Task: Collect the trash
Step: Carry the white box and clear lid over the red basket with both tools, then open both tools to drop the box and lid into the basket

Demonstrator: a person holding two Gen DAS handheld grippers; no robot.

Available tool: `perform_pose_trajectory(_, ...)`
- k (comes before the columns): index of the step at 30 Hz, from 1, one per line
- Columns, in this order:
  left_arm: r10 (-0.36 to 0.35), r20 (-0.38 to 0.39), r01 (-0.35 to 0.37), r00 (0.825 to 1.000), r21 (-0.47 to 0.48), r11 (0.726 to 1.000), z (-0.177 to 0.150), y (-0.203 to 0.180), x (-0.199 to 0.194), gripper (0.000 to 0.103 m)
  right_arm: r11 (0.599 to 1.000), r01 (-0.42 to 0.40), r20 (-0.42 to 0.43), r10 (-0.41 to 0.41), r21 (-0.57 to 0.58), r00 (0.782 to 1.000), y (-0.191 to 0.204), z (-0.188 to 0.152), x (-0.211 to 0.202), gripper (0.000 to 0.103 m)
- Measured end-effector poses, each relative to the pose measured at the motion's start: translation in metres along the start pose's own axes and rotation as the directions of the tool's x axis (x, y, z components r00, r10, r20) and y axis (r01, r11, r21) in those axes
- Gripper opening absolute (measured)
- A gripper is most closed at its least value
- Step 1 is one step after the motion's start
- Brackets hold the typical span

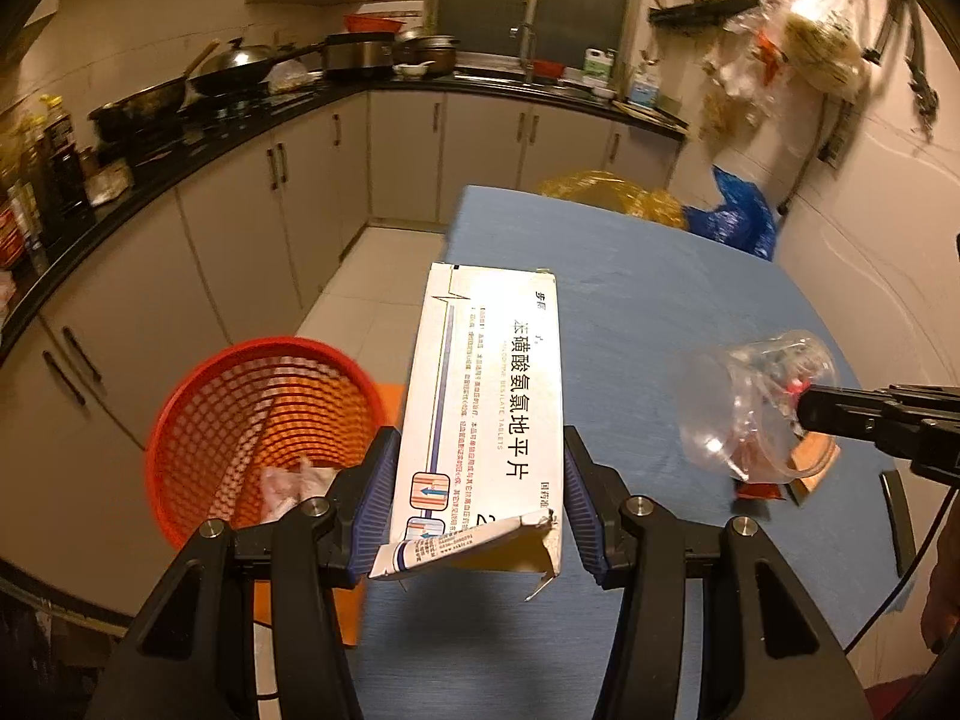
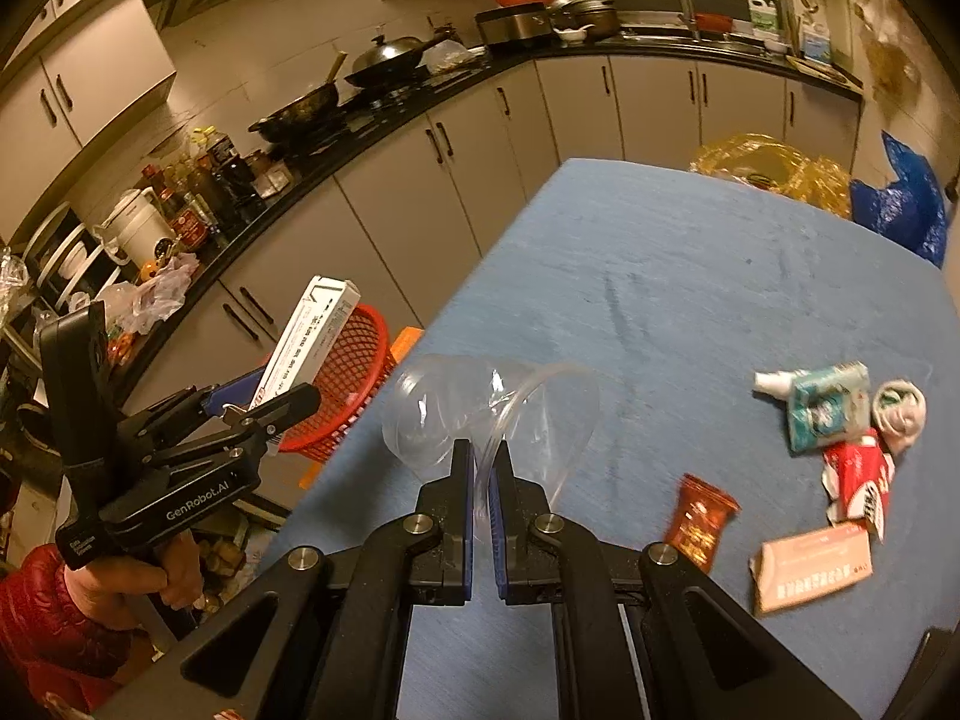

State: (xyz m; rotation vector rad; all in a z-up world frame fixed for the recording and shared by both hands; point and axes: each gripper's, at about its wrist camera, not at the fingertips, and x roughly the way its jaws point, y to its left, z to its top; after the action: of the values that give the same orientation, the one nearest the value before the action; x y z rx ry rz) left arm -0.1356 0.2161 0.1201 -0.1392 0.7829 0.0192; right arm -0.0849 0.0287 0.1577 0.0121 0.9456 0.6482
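My left gripper (image 1: 480, 480) is shut on a long white medicine box (image 1: 486, 396) with a torn near flap, held above the blue table's left edge. The red mesh basket (image 1: 258, 426) stands on the floor just left of it, with crumpled paper inside. My right gripper (image 2: 481, 465) is shut on the rim of a clear plastic cup (image 2: 480, 414), held over the table. From the right wrist view the left gripper (image 2: 264, 408) and its box (image 2: 312, 336) show in front of the basket (image 2: 354, 384).
Loose trash lies at the blue table's (image 2: 660, 276) right side: a teal pouch (image 2: 831, 405), a red-and-white wrapper (image 2: 858, 480), an orange sachet (image 2: 699, 519), a pink carton (image 2: 810, 567). Yellow (image 2: 768, 165) and blue (image 2: 906, 204) bags sit at its far end. Kitchen cabinets run along the left.
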Motion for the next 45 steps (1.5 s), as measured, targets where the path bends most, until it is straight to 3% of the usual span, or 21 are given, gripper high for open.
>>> perform_pose_trajectory(11, 0.103, -0.007, -0.103, 0.995, -0.108, 0.989, 0.0, 0.083, -0.008, 0.051, 0.996, -0.078, -0.023, 0.077, -0.053, 0.997, 0.053, 0.036, 0.045, 0.006)
perform_pose_trajectory(20, 0.138, -0.048, -0.144, 0.989, -0.166, 0.976, -0.003, 0.137, 0.002, 0.051, 0.986, -0.116, -0.074, 0.108, -0.119, 0.991, 0.106, 0.061, 0.098, 0.006)
perform_pose_trajectory(36, 0.11, -0.081, -0.123, 0.991, -0.181, 0.976, 0.001, 0.166, 0.02, 0.051, 0.984, -0.095, -0.142, 0.073, -0.153, 0.987, 0.14, 0.081, 0.162, 0.006)
perform_pose_trajectory(38, 0.107, -0.082, -0.12, 0.991, -0.18, 0.976, 0.0, 0.166, 0.02, 0.055, 0.984, -0.091, -0.142, 0.07, -0.151, 0.987, 0.141, 0.083, 0.165, 0.014)
perform_pose_trajectory(40, 0.105, -0.08, -0.118, 0.991, -0.18, 0.976, -0.001, 0.166, 0.019, 0.062, 0.985, -0.096, -0.141, 0.076, -0.144, 0.987, 0.14, 0.083, 0.165, 0.036)
perform_pose_trajectory(41, 0.105, -0.076, -0.118, 0.992, -0.184, 0.976, -0.001, 0.166, 0.018, 0.065, 0.986, -0.096, -0.137, 0.077, -0.14, 0.988, 0.139, 0.084, 0.165, 0.041)
perform_pose_trajectory(45, 0.113, -0.071, -0.125, 0.991, -0.19, 0.974, 0.0, 0.166, 0.016, 0.066, 0.986, -0.092, -0.118, 0.076, -0.139, 0.99, 0.134, 0.086, 0.155, 0.042)
